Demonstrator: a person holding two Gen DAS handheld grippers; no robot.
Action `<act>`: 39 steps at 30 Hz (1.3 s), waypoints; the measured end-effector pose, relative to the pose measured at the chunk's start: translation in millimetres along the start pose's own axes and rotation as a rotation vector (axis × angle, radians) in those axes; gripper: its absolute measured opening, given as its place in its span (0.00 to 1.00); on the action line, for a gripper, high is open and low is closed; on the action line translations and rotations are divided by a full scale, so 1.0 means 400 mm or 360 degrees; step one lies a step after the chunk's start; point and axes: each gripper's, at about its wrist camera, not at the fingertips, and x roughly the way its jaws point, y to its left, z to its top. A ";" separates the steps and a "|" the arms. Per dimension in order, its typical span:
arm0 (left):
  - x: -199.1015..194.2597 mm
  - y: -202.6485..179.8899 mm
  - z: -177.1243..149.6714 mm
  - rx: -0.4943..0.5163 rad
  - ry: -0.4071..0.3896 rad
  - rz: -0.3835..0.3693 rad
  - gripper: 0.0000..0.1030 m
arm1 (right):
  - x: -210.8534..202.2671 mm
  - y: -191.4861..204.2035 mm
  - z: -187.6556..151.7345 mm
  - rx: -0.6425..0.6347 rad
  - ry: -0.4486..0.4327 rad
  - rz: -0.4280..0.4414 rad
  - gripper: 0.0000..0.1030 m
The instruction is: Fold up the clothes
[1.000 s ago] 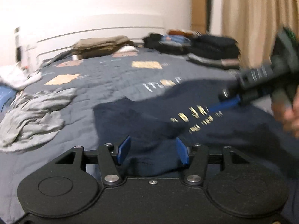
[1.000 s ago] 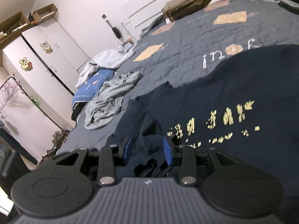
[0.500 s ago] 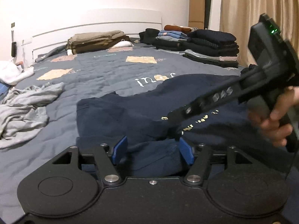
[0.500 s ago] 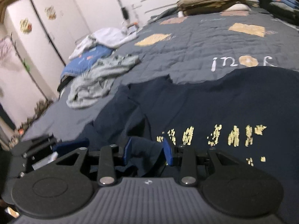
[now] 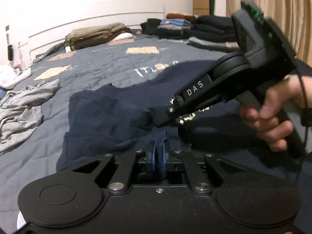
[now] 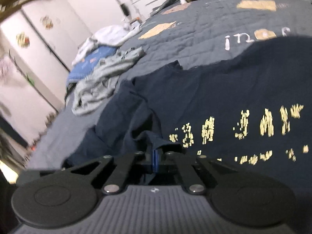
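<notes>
Two grippers (image 5: 159, 152) (image 6: 155, 159), one navy shirt (image 6: 224, 97), one grey garment (image 5: 21, 109), one hand (image 5: 273, 113)

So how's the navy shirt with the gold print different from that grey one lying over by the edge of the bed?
The navy shirt is spread fairly flat on the quilt; the grey shirt lies crumpled in a heap. The navy shirt carries cracked gold lettering; the grey shirt shows none. Both the left gripper and the right gripper are shut on the navy shirt's fabric; nothing touches the grey shirt. Both are still unfolded.
</notes>
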 end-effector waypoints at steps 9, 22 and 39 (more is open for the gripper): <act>-0.120 -0.030 -0.001 -0.0162 0.0076 -0.0204 0.06 | -0.122 -0.041 0.065 0.0284 -0.0442 -0.0015 0.01; -0.135 0.060 -0.001 0.0183 -0.0045 0.0222 0.53 | -0.060 -0.066 0.040 0.0197 -0.0190 -0.0125 0.04; -0.097 0.155 -0.061 0.0418 0.0145 0.0402 0.09 | -0.027 -0.034 0.025 0.0120 -0.0141 -0.0112 0.01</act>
